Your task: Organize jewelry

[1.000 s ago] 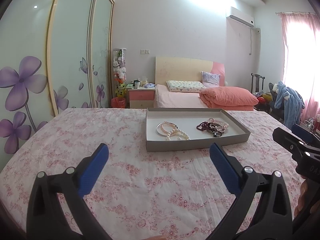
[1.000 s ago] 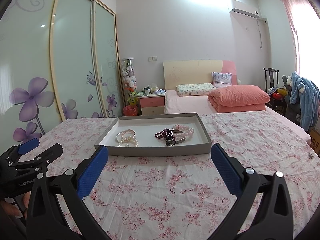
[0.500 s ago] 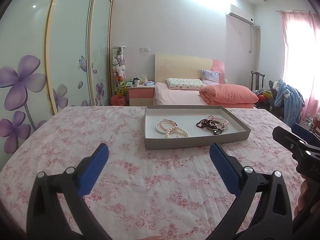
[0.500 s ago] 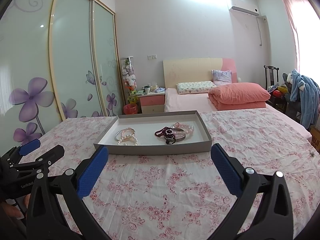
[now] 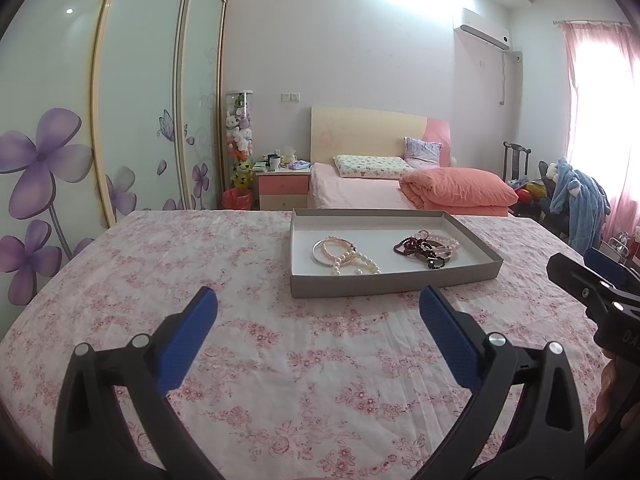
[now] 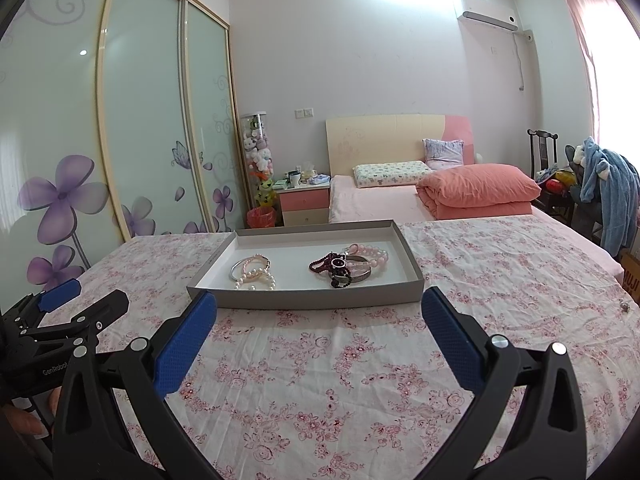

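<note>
With both the left gripper (image 5: 318, 306) and right gripper (image 6: 319, 308) spread wide and empty, we reach toward the tray (image 6: 304, 298) at twelve o'clock (bracelets (image 6: 348, 266) tangled inside), aiming low at one strand.

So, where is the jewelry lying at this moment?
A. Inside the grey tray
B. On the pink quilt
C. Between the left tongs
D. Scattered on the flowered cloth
A: the pearl bracelets and the dark bead pile lie inside the grey tray, and both tongs, left and right, are open and hold nothing.
</note>
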`<state>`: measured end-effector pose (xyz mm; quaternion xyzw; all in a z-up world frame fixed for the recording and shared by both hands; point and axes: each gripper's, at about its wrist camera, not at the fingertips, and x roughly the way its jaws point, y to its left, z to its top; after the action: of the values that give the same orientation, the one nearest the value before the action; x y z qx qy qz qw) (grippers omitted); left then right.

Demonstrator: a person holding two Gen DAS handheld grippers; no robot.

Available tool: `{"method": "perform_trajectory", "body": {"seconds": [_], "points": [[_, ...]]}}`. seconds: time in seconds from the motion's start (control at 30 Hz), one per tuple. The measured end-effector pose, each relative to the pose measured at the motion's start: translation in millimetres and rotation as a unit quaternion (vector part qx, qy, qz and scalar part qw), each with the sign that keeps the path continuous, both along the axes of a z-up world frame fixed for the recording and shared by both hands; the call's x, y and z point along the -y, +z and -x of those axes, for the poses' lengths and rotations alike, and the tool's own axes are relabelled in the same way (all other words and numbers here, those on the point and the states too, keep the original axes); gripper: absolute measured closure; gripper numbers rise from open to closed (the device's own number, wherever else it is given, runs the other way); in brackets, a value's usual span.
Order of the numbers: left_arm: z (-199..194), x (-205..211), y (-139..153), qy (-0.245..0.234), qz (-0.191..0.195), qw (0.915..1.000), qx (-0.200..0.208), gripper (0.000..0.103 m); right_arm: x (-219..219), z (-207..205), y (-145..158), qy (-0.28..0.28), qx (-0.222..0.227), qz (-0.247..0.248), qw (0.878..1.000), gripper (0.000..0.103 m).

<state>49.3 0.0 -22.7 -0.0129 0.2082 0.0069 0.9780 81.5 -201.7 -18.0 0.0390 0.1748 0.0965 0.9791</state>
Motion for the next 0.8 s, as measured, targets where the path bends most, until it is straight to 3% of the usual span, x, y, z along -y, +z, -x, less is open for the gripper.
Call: {"method": "perform_trajectory", "body": {"seconds": [0.8], "points": [[0.3,2.0,0.2,-0.001,-0.001,1.0000,-0.002,0.004,0.7,-1.1,0.8,0.000,-0.001,0.000,1.000,0.002]]}}
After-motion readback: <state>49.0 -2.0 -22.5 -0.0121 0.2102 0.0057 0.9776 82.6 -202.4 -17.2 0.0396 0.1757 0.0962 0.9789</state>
